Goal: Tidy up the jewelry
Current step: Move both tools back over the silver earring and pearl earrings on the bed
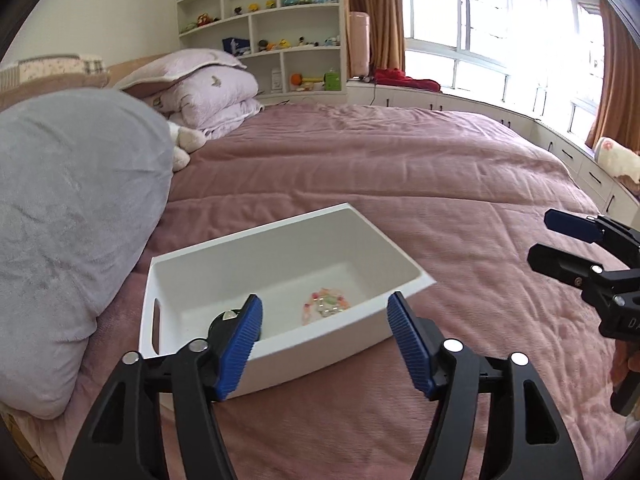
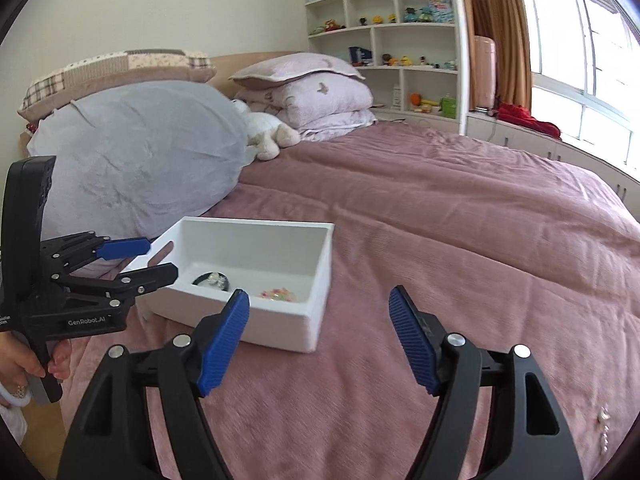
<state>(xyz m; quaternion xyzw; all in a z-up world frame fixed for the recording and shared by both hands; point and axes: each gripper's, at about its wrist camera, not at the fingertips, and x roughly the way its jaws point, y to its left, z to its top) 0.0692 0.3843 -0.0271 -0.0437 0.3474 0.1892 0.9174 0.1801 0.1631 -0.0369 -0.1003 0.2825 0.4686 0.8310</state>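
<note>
A white plastic bin is set on the pink bedspread, just beside a big grey pillow. Two pieces of jewelry are already laid inside it: a colourful bead bracelet and a black ring-shaped piece with a shiny stone. One more small silver piece is seen on the bedspread, near the right claw and well apart from the bin.

That silver piece is probably the next thing to be put away. It is small and thin, and the blanket is soft. So the right claw should be lowered slowly, and the pads should be closed on the piece alone, with no blanket caught between them. Then it should be carried over the bin's rim and let go low down, so nothing bounces out.

The left claw is held low over the near edge of the bin. It is spread wide and nothing is gripped. The right claw is held above the bedspread to the right of the bin. It is spread wide too, with nothing in it.
</note>
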